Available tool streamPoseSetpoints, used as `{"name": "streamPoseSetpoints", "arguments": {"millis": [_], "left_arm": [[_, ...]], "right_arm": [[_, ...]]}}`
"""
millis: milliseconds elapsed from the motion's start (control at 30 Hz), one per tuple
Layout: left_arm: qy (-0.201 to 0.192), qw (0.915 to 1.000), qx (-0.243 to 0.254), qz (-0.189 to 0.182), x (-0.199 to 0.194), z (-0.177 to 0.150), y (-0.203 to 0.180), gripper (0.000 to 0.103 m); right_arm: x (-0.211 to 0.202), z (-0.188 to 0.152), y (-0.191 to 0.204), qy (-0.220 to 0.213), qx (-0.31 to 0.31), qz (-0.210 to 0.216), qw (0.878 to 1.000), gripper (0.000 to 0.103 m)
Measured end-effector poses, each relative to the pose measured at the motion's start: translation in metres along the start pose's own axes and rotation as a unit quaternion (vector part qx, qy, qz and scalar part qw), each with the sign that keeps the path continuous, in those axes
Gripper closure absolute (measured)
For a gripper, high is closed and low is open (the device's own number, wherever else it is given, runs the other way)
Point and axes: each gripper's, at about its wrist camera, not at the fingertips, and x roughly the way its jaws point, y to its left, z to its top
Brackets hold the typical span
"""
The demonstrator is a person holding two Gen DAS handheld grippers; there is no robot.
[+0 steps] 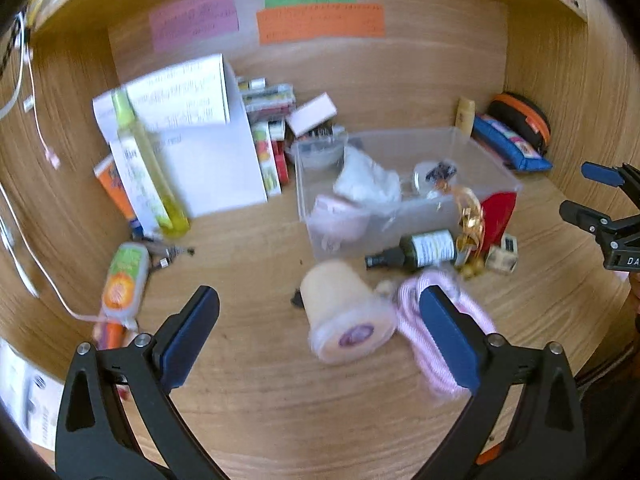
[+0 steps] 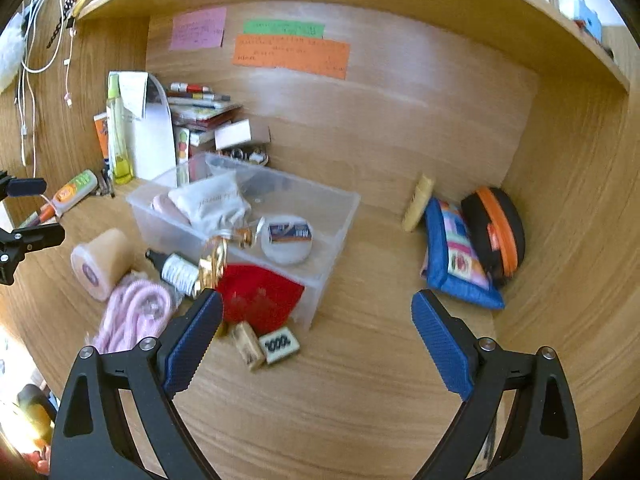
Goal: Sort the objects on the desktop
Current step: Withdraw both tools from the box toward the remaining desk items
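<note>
Nearest to me, the left hand-held gripper (image 1: pixel 320 336) hangs over the bench (image 1: pixel 260 400) with its jaws spread wide and nothing between them. The right hand-held gripper (image 2: pixel 318 340) is the same, wide and empty, aimed at bare wood beside the bin.

Just past the left one lies a tipped-over cup (image 1: pixel 344 316), and touching it a pink cord (image 1: pixel 432 344) in a loose coil. Behind those a dark bottle (image 1: pixel 420 250) lies on its side against the clear bin (image 1: pixel 472 142), with gold ribbon (image 1: pixel 470 220), a red cloth (image 2: pixel 260 300) and two small boxes (image 2: pixel 266 346) close by.

The bin already holds a few things: a white pouch (image 2: pixel 212 204), something pink, and a round tin (image 2: pixel 286 238). So sorting looks begun but far from done; most of the loose items sit outside it.

Further back, left, a tall yellow bottle (image 1: pixel 144 164) leans on white paper, with stacked books behind. Far right, a blue pouch (image 2: pixel 456 260) and an orange-trimmed case (image 2: pixel 496 232) rest in the corner.

On the back wall hang pink (image 2: pixel 198 28), green and orange notes; their writing is too blurred to read. Nor can I read the bottle's label.
</note>
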Motion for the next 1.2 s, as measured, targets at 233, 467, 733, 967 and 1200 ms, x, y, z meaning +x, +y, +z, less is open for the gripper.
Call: {"name": "streamPoseSetpoints", "arguments": {"millis": [233,467,733,967,1200], "left_arm": [[0.053,0.9977,-0.033,-0.028,0.037,-0.026,0.0,0.002],[0.07,0.9945,-0.073,-0.03,0.06,-0.027,-0.001,0.002],[0.08,0.9907,-0.105,-0.035,0.075,-0.029,0.008,0.001],[0.077,0.9912,-0.105,-0.02,0.067,-0.038,0.02,0.001],[0.08,0.9908,-0.107,-0.02,0.065,-0.04,0.026,0.001]], "right_arm": [[0.03,-0.034,-0.008,0.066,0.028,0.012,0.997,0.009],[0.058,-0.051,-0.011,0.115,0.046,0.042,0.991,0.009],[0.067,-0.042,0.012,0.103,0.007,0.09,0.991,0.018],[0.08,-0.029,0.029,0.118,-0.031,0.115,0.986,0.047],[0.084,-0.029,0.037,0.12,-0.062,0.096,0.986,0.053]]}}
